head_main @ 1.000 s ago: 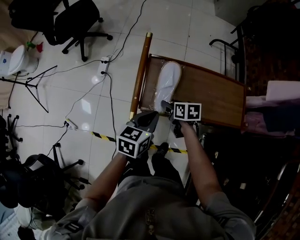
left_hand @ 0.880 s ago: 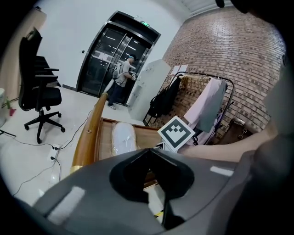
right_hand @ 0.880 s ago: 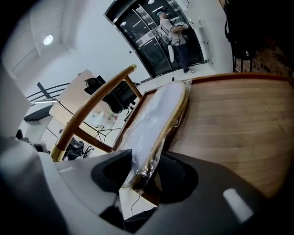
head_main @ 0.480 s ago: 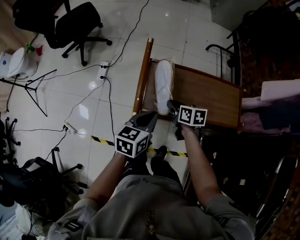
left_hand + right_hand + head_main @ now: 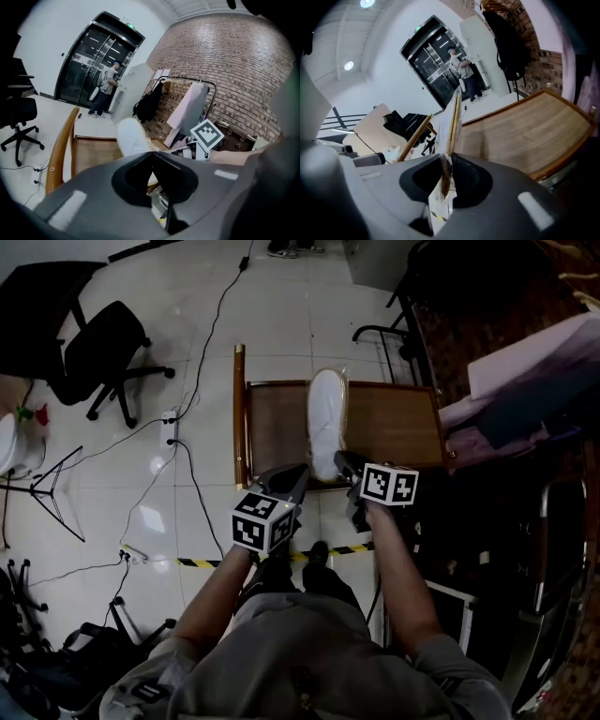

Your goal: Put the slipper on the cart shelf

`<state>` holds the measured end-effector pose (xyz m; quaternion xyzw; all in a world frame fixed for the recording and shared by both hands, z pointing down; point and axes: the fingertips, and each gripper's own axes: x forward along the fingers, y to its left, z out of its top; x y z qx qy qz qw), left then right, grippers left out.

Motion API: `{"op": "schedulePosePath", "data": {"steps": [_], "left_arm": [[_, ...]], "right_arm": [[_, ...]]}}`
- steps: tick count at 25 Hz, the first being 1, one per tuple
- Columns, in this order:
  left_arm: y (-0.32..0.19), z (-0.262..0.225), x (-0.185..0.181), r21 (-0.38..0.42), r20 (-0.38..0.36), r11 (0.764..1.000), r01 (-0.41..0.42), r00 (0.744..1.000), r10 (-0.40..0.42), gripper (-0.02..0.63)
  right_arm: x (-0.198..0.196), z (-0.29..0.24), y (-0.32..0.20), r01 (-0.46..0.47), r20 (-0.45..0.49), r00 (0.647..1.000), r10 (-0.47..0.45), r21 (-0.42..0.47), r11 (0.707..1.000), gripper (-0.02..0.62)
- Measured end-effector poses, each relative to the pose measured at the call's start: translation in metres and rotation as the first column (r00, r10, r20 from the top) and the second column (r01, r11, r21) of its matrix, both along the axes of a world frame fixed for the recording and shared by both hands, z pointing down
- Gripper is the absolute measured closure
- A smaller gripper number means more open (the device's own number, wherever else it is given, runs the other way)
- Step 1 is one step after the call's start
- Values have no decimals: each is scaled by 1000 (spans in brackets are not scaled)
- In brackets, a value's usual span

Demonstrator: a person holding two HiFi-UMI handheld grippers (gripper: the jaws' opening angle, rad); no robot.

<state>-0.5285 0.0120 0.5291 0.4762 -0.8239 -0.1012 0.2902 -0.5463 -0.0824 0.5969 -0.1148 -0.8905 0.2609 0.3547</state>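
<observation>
A white slipper (image 5: 325, 423) in clear plastic wrap lies across the wooden cart shelf (image 5: 394, 423), toe away from me. My right gripper (image 5: 339, 461) is at its near heel end, shut on it. In the right gripper view the slipper (image 5: 452, 122) stands edge-on, its heel and wrap pinched between the jaws of the right gripper (image 5: 446, 171). My left gripper (image 5: 298, 472) hovers just left of the heel, off the shelf's near edge, shut with nothing in it. In the left gripper view the left gripper (image 5: 152, 154) points at the slipper (image 5: 131, 136) beyond its closed jaws.
The cart has a wooden handle rail (image 5: 239, 409) at its left end. A black office chair (image 5: 103, 352), a power strip (image 5: 171, 423) with cables and striped floor tape (image 5: 187, 562) lie to the left. Hanging garments (image 5: 525, 371) crowd the right. A person (image 5: 110, 86) stands by glass doors.
The right gripper's jaws have closed on the slipper's heel. The slipper has swung from slanting near the handle to lying straight across the shelf. The head view has shifted.
</observation>
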Motion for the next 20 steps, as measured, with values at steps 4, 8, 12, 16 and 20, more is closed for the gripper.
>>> {"op": "schedulePosePath", "data": {"steps": [4, 8, 12, 16, 20], "left_arm": [[-44, -13, 17, 28, 23, 989, -145, 989, 144, 598], [-83, -21, 39, 36, 40, 968, -247, 969, 245, 598], [-118, -29, 71, 37, 56, 937, -347, 937, 344, 598], [-144, -33, 112, 27, 64, 905, -425, 904, 423, 598], [-158, -35, 166, 10, 79, 876, -483, 873, 481, 598]], "right_arm": [[34, -28, -38, -127, 50, 991, 126, 11, 992, 548], [77, -52, -73, -224, 103, 970, 221, 19, 974, 546], [133, -67, -97, -304, 142, 945, 295, 46, 952, 546], [190, -76, -112, -382, 176, 912, 370, 39, 923, 543], [249, -82, -118, -432, 201, 887, 417, 36, 901, 543]]}}
